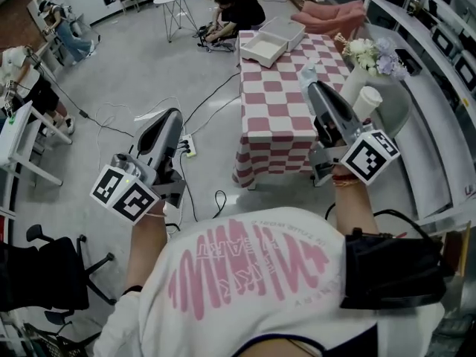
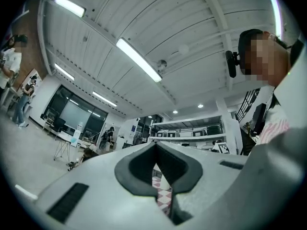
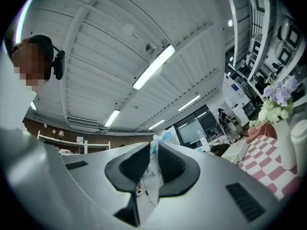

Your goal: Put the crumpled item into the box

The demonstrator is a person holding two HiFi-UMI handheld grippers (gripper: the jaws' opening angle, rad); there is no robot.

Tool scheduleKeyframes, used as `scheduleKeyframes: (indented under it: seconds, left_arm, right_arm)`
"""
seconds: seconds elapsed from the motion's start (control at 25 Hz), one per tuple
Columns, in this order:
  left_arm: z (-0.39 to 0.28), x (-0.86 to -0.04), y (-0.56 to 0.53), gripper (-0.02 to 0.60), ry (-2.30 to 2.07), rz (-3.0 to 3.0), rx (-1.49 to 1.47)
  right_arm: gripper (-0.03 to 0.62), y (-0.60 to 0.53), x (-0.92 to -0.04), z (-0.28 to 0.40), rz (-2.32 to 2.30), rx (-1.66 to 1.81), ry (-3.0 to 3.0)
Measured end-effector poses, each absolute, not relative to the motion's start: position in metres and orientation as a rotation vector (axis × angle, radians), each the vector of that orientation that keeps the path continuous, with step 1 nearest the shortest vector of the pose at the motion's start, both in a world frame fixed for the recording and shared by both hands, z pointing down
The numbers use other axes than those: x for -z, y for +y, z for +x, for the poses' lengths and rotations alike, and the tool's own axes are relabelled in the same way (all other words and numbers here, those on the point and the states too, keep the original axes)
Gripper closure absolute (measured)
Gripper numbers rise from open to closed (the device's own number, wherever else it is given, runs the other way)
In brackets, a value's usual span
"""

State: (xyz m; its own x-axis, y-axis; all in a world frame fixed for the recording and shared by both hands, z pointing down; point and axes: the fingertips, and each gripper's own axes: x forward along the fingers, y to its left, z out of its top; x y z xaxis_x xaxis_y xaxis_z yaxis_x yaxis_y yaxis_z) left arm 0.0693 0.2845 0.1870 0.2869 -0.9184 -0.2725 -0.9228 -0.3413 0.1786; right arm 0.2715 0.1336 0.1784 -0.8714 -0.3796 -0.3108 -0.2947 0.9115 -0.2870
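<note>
My right gripper (image 1: 311,82) is raised over the near right part of the red-and-white checkered table (image 1: 277,117). It is shut on the crumpled item (image 1: 307,71), a clear and pale blue wad sticking out past its tips. In the right gripper view the crumpled item (image 3: 160,137) shows between the dark pads (image 3: 173,166) of that gripper (image 3: 152,150). The white box (image 1: 271,41) stands open at the table's far end, and the box (image 3: 236,152) lies ahead on the right in that view. My left gripper (image 1: 173,117) hangs over the floor left of the table, shut and empty (image 2: 156,146).
White flowers (image 1: 370,53) and a white cup (image 1: 366,101) stand at the table's right edge. Cables and a power strip (image 1: 187,149) lie on the floor. A person (image 1: 236,12) crouches beyond the table. Shelving (image 1: 439,65) runs along the right; a desk (image 1: 18,136) and chair (image 1: 52,274) stand left.
</note>
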Motion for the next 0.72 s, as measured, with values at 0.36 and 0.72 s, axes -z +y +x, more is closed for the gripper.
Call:
scheduleKeyframes:
  seconds: [0.36, 0.72]
  left_arm:
    - [0.021, -0.195, 0.196, 0.575, 1.845, -2.491, -0.505]
    - [-0.010, -0.236, 0.127, 0.575, 1.925, -2.528, -0.530]
  right_arm:
    - [0.540, 0.035, -0.192, 0.222, -0.468, 0.369, 2.737]
    - [0.539, -0.037, -0.234, 0.194, -0.482, 0.466, 2.753]
